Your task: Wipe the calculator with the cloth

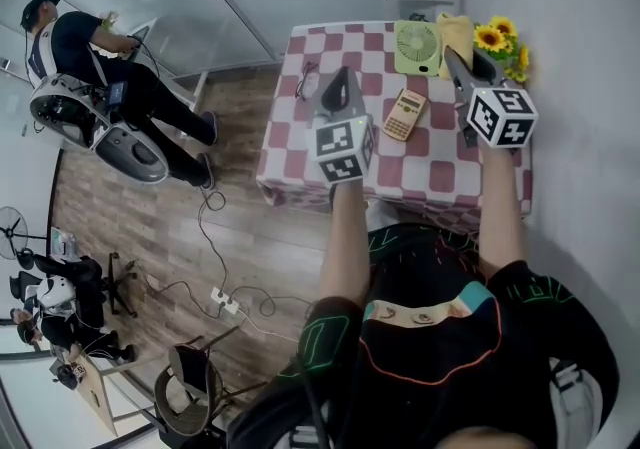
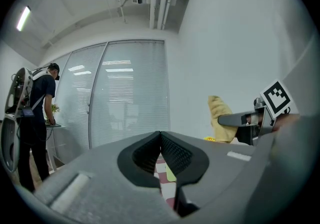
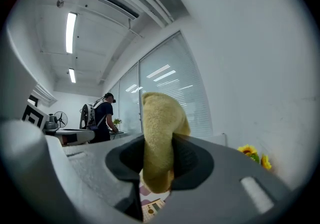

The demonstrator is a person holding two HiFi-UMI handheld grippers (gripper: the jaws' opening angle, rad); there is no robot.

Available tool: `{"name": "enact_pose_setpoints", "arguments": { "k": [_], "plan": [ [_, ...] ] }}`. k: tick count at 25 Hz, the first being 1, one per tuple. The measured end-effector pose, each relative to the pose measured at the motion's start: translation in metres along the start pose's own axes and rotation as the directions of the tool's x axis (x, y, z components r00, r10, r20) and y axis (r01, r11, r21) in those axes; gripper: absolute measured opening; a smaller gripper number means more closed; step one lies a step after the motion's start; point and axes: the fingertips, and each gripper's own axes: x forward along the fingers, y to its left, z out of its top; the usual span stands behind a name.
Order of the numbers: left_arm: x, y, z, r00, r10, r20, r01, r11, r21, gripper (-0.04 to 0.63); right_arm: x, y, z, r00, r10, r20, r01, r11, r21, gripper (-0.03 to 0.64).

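The checked surface carries everything. Both grippers are held above it, pointing toward its far edge.

The left gripper is over the left half. Its own view shows the jaws pressed together with nothing between them. The right gripper is over the right half, clamped on the yellow cloth. In its view the cloth stands up from between the jaws and a fold hangs below them.

A green fan stands at the far edge. Sunflowers fill the far right corner, just right of the cloth.

The calculator lies flat near the middle of the surface, between the two grippers and just nearer than the fan. Its long axis runs roughly from near edge to far edge, tilted a little. It is below, nearer than and left of the cloth, and it shows low in the right gripper view under the hanging fold.

The right gripper holds the cloth, so the wipe is its job: I judge it must come down and back toward the near edge. Bare squares lie left of the calculator and nearer than it. The fan crowds the far end, so strokes along the long axis should stop short of it. The left gripper is about as close and could steady the calculator.
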Motion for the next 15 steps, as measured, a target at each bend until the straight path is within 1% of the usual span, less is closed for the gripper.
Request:
{"name": "enact_pose_setpoints", "arguments": {
  "k": [6,15],
  "plan": [
    [0.008,-0.003,0.004,1.0,-0.01,0.005,0.01,1.0,0.004,0.009,0.0,-0.003,0.008,1.0,0.002,0.027,-0.001,1.0,-0.027,0.115],
    [0.018,-0.008,0.002,1.0,-0.022,-0.004,0.022,1.0,0.006,0.009,0.001,-0.012,0.013,0.999,-0.01,0.034,0.012,0.998,-0.058,0.115]
  ]
}}
